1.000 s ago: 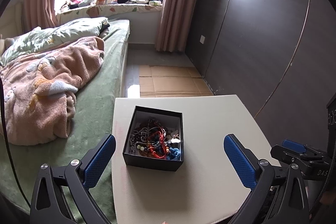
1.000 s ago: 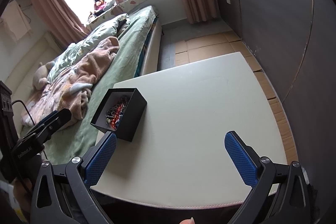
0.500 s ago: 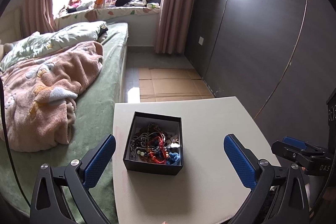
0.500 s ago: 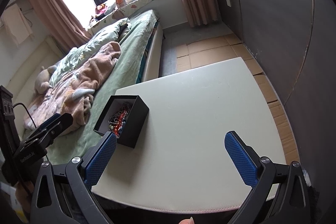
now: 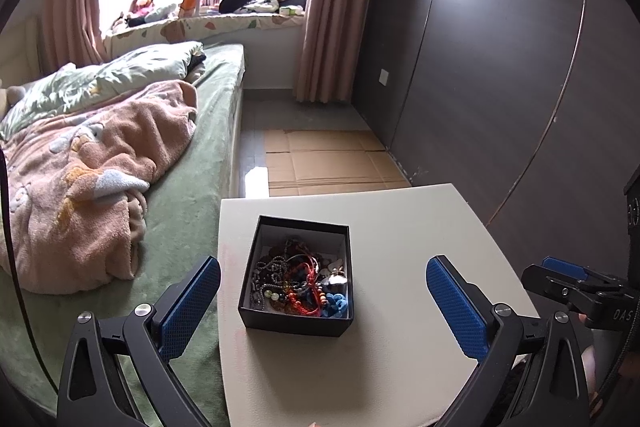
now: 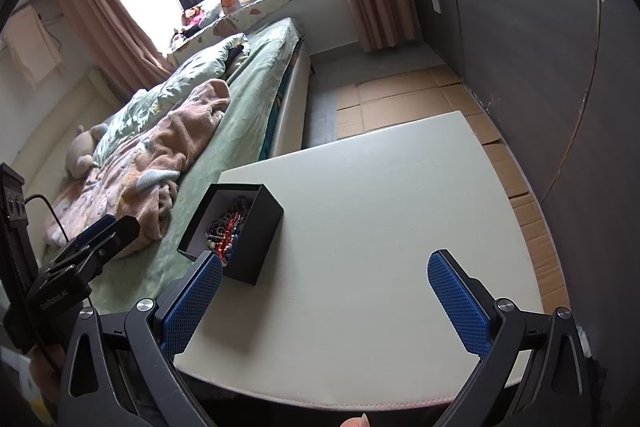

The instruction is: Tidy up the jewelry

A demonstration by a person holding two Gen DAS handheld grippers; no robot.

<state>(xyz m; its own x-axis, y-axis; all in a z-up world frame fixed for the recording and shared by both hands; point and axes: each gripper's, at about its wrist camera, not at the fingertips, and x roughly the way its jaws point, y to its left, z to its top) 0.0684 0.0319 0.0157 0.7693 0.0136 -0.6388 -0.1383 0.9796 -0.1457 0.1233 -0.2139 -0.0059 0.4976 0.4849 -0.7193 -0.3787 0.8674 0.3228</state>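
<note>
A black open box (image 5: 295,315) stands on the left part of a white table (image 5: 400,235). It holds a tangle of jewelry (image 5: 304,285): dark bead chains, red cord bracelets and a blue piece. My left gripper (image 5: 322,307) is open and empty, hovering just in front of the box, which sits between its blue pads. The box also shows in the right wrist view (image 6: 256,239), at the table's left edge (image 6: 360,227). My right gripper (image 6: 324,301) is open and empty above the table's near side, to the right of the box. The left gripper (image 6: 96,235) shows there at far left.
A bed with a green sheet (image 5: 188,195) and a pink blanket (image 5: 80,179) runs along the table's left side. A dark wall panel (image 5: 500,87) stands to the right. Flattened cardboard (image 5: 328,163) lies on the floor beyond the table. The right gripper's tip (image 5: 568,277) shows at the right.
Both grippers have drawn back and risen a little, so the box looks smaller and farther in. Both stay open. The box has not moved.
</note>
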